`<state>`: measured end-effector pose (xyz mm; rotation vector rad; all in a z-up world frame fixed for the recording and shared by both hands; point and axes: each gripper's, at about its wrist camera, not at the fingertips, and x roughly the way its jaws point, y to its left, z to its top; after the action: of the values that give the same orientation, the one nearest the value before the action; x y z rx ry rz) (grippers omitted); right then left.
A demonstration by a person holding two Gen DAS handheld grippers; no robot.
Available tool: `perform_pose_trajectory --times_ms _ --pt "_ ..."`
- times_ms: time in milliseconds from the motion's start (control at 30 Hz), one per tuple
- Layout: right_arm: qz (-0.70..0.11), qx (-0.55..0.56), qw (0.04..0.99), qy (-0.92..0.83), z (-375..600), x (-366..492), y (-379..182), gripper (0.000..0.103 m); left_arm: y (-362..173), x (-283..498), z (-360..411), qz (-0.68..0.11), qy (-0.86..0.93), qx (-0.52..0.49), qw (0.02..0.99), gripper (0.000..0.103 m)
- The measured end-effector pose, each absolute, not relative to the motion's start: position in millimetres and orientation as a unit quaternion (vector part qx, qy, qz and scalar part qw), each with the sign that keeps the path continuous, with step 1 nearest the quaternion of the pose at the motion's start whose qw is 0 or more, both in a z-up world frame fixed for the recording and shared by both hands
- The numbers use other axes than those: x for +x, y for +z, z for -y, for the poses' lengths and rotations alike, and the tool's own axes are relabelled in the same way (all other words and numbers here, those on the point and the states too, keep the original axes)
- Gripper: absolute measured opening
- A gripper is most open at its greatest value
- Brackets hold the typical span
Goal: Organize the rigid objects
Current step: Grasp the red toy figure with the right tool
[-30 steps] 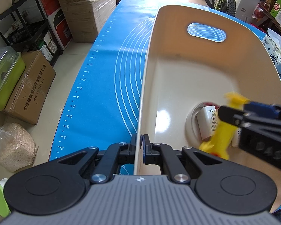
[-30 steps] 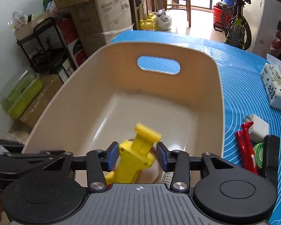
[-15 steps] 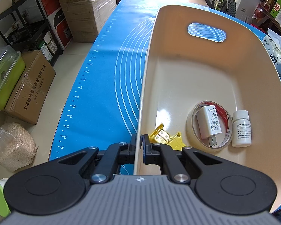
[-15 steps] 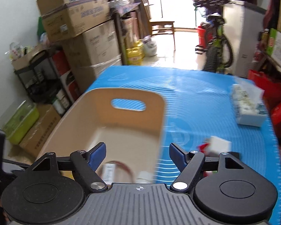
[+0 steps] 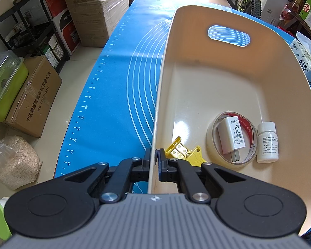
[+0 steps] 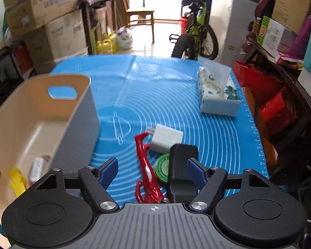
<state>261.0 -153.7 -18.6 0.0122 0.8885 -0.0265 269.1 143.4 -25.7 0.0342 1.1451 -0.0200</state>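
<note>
With the left hand-held gripper (image 5: pixel 154 161) clamped on the cream plastic bin (image 5: pixel 228 87) rim, the right hand-held gripper (image 6: pixel 152 171), its empty jaws wide after opening, could snag the red plastic clip (image 6: pixel 145 166) just ahead while taking the adjacent black rectangular block (image 6: pixel 183 166).

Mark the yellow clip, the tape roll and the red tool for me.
yellow clip (image 5: pixel 181 150): left wrist view, on its flat yellow body, inside the bin.
tape roll (image 5: pixel 211 145): left wrist view, on the roll's pale left band.
red tool (image 6: pixel 144 161): right wrist view, on the middle of its red shaft, on the mat.
</note>
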Motion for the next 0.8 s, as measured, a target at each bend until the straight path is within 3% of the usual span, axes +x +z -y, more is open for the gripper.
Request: perform_pose_trajectory --times_ms 300,733,800 --pt "-0.475 -0.029 0.879 0.015 136.2 279.2 -57.6 0.054 -26.0 269.3 -144.0 -0.542 -0.01 0.017 0.84 0.007" --pt "-0.503 -0.065 0.861 0.026 128.6 302.6 -85.7 0.052 -25.9 269.3 -144.7 -0.542 -0.009 0.017 0.84 0.007" --pt "-0.498 -0.058 0.865 0.027 128.9 303.5 -86.3 0.048 -26.1 269.6 -145.1 -0.542 -0.009 0.017 0.84 0.007"
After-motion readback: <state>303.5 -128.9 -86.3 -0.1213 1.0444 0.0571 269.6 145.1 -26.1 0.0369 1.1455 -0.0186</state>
